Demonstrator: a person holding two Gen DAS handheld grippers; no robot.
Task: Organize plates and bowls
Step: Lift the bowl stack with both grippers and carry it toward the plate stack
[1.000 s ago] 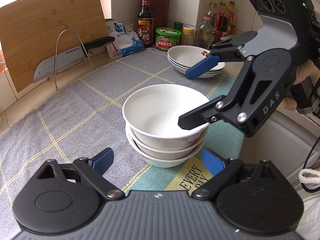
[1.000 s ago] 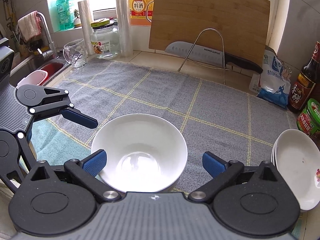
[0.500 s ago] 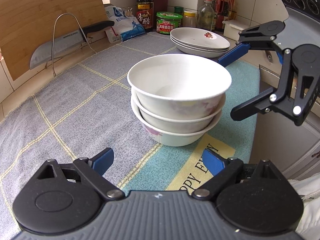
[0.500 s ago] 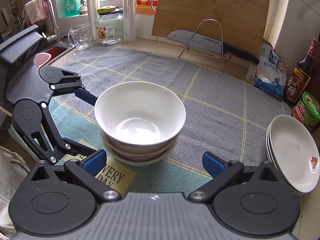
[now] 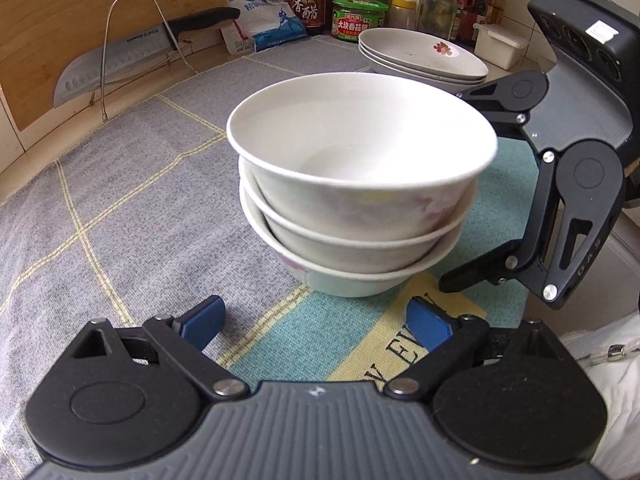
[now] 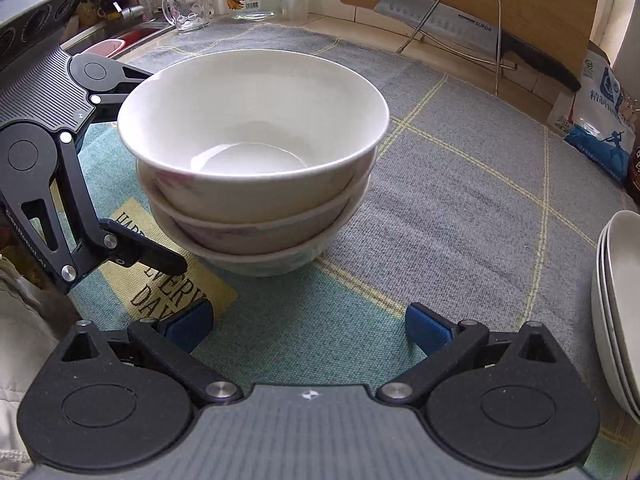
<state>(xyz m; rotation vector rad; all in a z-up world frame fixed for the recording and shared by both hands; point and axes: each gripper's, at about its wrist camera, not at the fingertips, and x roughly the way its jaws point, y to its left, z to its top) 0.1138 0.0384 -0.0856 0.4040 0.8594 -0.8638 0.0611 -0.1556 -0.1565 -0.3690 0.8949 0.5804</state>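
Observation:
A stack of three white bowls (image 5: 360, 188) stands on the checked mat; it also shows in the right wrist view (image 6: 256, 160). A stack of three white plates (image 5: 420, 54) sits behind it, at the right edge in the right wrist view (image 6: 618, 304). My left gripper (image 5: 316, 322) is open and empty, low in front of the bowls. My right gripper (image 6: 308, 324) is open and empty, low on the other side of the stack. Each gripper appears in the other's view, the right one (image 5: 560, 200) and the left one (image 6: 60, 160), with jaws wide apart beside the bowls.
A wooden cutting board (image 5: 80, 20) and a knife in a wire rack (image 5: 132, 56) stand at the back. Sauce bottles and jars (image 5: 356, 20) and a salt bag (image 5: 260, 16) line the wall. A glass mug (image 6: 186, 8) and a sink (image 6: 116, 40) lie beyond the mat.
Both grippers have dropped lower and closer to the bowl stack, now level with its side. The right gripper has left the top bowl's rim. The bowls have not moved.

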